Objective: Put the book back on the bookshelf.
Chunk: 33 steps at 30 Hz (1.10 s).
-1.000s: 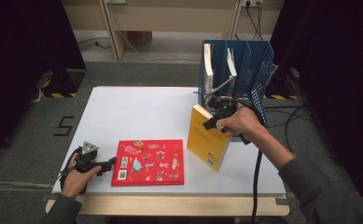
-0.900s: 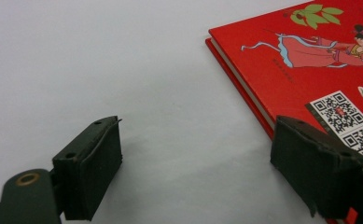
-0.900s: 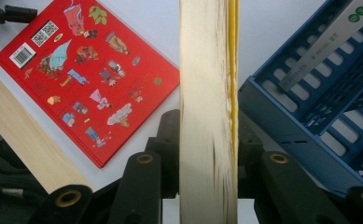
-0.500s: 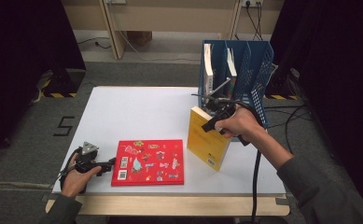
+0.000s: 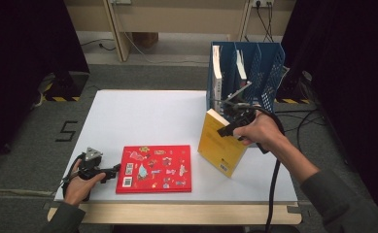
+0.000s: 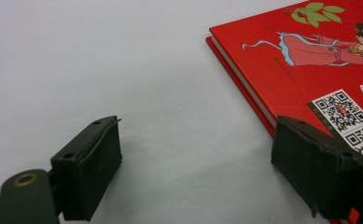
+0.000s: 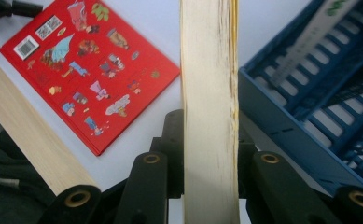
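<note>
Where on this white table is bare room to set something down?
The white table is bare across its far left half, beyond the flat red picture book. It is crowded at right, where the upright yellow paperback book stands before the blue mesh file rack.

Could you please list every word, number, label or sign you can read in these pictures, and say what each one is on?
"5": a large dark numeral on the grey floor, left of the table.
QR codes and a barcode on the red book: patterns, no legible text.
Small print on the yellow book: too small to read.
Spines of the books in the blue rack: too blurred to read.
</note>
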Each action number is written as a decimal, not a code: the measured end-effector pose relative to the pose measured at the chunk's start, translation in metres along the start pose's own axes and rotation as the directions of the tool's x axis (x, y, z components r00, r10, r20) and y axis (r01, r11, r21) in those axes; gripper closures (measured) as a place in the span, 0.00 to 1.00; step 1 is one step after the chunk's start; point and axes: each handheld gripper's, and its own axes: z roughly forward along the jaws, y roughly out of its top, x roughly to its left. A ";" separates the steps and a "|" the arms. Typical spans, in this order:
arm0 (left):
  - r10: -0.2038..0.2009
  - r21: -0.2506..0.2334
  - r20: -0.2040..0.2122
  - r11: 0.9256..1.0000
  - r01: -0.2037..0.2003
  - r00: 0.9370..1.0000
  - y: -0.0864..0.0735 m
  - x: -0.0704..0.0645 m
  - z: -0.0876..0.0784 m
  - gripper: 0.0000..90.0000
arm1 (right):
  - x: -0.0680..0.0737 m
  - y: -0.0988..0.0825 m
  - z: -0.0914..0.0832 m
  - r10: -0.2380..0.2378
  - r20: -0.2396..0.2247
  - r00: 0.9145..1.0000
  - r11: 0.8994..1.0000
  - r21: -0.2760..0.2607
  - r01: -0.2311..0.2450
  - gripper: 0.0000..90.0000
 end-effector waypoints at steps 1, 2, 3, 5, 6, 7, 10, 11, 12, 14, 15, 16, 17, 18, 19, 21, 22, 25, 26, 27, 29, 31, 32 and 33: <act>-0.002 0.000 0.000 1.000 0.002 1.000 0.000 0.000 0.000 0.17 | -0.003 -0.002 -0.004 0.002 0.004 1.000 1.000 -0.011 -0.002 0.84; 0.000 0.001 0.000 1.000 0.000 1.000 0.000 0.000 0.000 0.17 | -0.004 -0.003 -0.009 0.010 0.007 1.000 1.000 -0.016 -0.010 0.84; -0.001 0.001 0.000 1.000 0.001 1.000 0.000 0.000 0.000 0.17 | -0.005 -0.005 -0.013 0.016 0.012 1.000 0.999 -0.027 -0.016 0.84; -0.005 -0.002 -0.002 1.000 0.005 1.000 0.000 0.000 0.000 0.17 | -0.008 -0.008 -0.023 0.023 0.017 1.000 0.999 -0.034 -0.023 0.84; -0.002 0.001 -0.002 1.000 0.002 1.000 0.000 0.000 0.000 0.17 | -0.009 -0.010 -0.028 0.029 0.021 0.999 0.999 -0.040 -0.028 0.84; -0.002 0.000 -0.002 1.000 0.002 1.000 0.000 0.000 0.000 0.17 | -0.011 -0.011 -0.032 0.039 0.023 0.999 0.998 -0.043 -0.038 0.84; -0.003 0.000 -0.003 1.000 0.003 1.000 0.000 0.000 0.000 0.17 | -0.016 -0.017 -0.045 0.059 0.040 0.997 0.997 -0.048 -0.057 0.84; -0.003 0.000 -0.003 1.000 0.003 1.000 0.000 0.000 0.000 0.17 | -0.018 -0.018 -0.049 0.063 0.051 0.997 0.997 -0.047 -0.061 0.84; -0.003 0.000 -0.003 1.000 0.003 1.000 0.000 0.000 0.000 0.17 | -0.020 -0.020 -0.052 0.068 0.057 0.996 0.997 -0.042 -0.066 0.84; -0.003 -0.001 -0.003 1.000 0.003 1.000 0.000 0.000 0.000 0.17 | -0.024 -0.022 -0.060 0.081 0.078 0.994 0.996 -0.039 -0.078 0.84; -0.003 -0.001 -0.003 1.000 0.003 1.000 0.000 0.000 0.000 0.17 | -0.027 -0.023 -0.064 0.081 0.089 0.993 0.996 -0.038 -0.078 0.84; -0.008 -0.004 -0.004 1.000 0.008 1.000 0.000 -0.001 0.001 0.17 | -0.028 -0.024 -0.066 0.088 0.096 0.992 0.996 -0.040 -0.084 0.84; -0.009 -0.005 -0.004 1.000 0.009 1.000 0.000 -0.001 0.001 0.17 | -0.031 -0.026 -0.070 0.098 0.107 0.989 0.995 -0.037 -0.095 0.84; -0.009 -0.005 -0.004 1.000 0.009 1.000 0.000 -0.001 0.001 0.17 | -0.033 -0.026 -0.073 0.105 0.119 0.987 0.994 -0.042 -0.101 0.84; -0.008 -0.005 -0.007 1.000 0.008 1.000 0.000 0.000 0.001 0.17 | -0.036 -0.027 -0.076 0.111 0.128 0.986 0.993 -0.044 -0.106 0.84; -0.008 -0.004 -0.006 1.000 0.008 1.000 0.000 0.000 0.001 0.17 | -0.040 -0.026 -0.082 0.124 0.142 0.982 0.992 -0.049 -0.118 0.84; -0.008 -0.005 -0.008 1.000 0.008 1.000 0.000 0.000 0.001 0.17 | -0.043 -0.026 -0.084 0.132 0.145 0.981 0.991 -0.054 -0.126 0.84; -0.009 -0.006 -0.007 1.000 0.009 1.000 0.000 -0.001 0.001 0.17 | -0.053 -0.023 -0.091 0.166 0.140 0.976 0.984 -0.083 -0.155 0.84; -0.009 -0.006 -0.006 1.000 0.009 1.000 0.000 0.000 0.001 0.17 | -0.056 -0.022 -0.093 0.174 0.137 0.975 0.982 -0.099 -0.161 0.84; -0.009 -0.006 -0.006 1.000 0.009 1.000 0.000 0.000 0.001 0.16 | -0.059 -0.021 -0.095 0.188 0.128 0.974 0.979 -0.108 -0.175 0.84; -0.009 -0.007 -0.006 1.000 0.009 1.000 0.000 0.000 0.001 0.17 | -0.064 -0.019 -0.099 0.213 0.121 0.969 0.971 -0.134 -0.197 0.84; -0.009 -0.007 -0.006 1.000 0.009 1.000 0.000 0.000 0.001 0.16 | -0.068 -0.018 -0.101 0.220 0.123 0.968 0.968 -0.148 -0.201 0.84; -0.009 -0.007 -0.006 1.000 0.009 1.000 0.000 0.000 0.001 0.16 | -0.070 -0.017 -0.102 0.224 0.126 0.966 0.967 -0.151 -0.204 0.84; -0.009 -0.007 -0.006 1.000 0.009 1.000 0.000 0.000 0.001 0.16 | -0.071 -0.016 -0.103 0.227 0.132 0.965 0.966 -0.157 -0.206 0.84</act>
